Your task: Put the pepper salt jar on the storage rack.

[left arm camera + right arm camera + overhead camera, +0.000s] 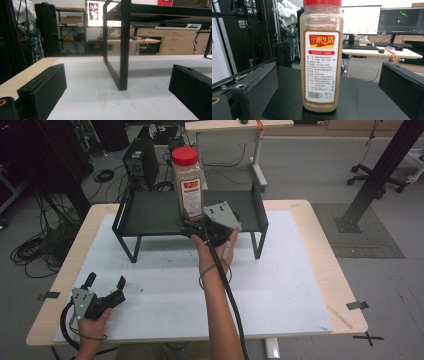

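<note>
- Tall clear plastic spice jar [188, 182] with a red lid and brown powder inside, standing upright on top of the dark metal shelf stand [150, 212].
- Same jar [321, 57] seen in the right gripper view, right in the middle between the two black jaws, with a white and red label facing the camera.
- Right gripper [196, 227] up at the front edge of the stand, jaws spread wide, one on each side of the jar, not touching it.
- Left gripper [105, 282] resting low on the white table mat [280, 285], near the front left corner, well apart from the jar.
- Left jaws spread wide too, holding nothing.
- Black leg of the stand [124, 50] straight ahead in the left gripper view.
</note>
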Tool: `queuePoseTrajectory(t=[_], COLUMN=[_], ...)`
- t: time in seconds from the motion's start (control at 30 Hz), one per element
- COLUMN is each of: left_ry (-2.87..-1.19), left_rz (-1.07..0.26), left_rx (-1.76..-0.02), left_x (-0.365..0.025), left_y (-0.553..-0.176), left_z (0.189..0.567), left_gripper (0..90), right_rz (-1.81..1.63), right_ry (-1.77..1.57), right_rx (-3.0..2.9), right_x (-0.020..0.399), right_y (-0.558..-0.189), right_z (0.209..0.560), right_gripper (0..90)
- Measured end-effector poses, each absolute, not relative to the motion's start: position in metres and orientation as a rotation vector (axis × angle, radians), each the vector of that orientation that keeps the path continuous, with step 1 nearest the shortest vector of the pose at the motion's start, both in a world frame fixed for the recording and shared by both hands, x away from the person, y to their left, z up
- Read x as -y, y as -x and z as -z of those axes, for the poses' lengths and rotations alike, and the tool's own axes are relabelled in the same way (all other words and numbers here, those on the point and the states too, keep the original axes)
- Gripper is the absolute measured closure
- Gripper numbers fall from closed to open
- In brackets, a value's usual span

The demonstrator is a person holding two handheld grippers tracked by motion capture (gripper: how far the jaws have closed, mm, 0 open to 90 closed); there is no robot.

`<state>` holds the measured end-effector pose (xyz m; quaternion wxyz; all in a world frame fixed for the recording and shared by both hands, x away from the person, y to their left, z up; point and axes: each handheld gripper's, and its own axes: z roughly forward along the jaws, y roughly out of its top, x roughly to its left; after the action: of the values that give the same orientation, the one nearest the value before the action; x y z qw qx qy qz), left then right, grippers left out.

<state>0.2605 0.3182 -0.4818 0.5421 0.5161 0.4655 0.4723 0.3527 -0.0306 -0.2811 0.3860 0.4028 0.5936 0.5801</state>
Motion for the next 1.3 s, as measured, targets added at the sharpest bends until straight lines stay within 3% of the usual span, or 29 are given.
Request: queuePoseTrajectory(t=[1.3], left_ry=[-1.226], left_rz=[-1.138], left_rx=[-1.129], left_x=[-0.317], left_y=[-0.261], left_z=[0.481], left_gripper=[1.6], right_rz=[-1.507], right_ry=[-1.009], right_rx=[-1.482], right_x=[0.107], right_y=[-0.305], right_z=[0.334], right_gripper=[1.9])
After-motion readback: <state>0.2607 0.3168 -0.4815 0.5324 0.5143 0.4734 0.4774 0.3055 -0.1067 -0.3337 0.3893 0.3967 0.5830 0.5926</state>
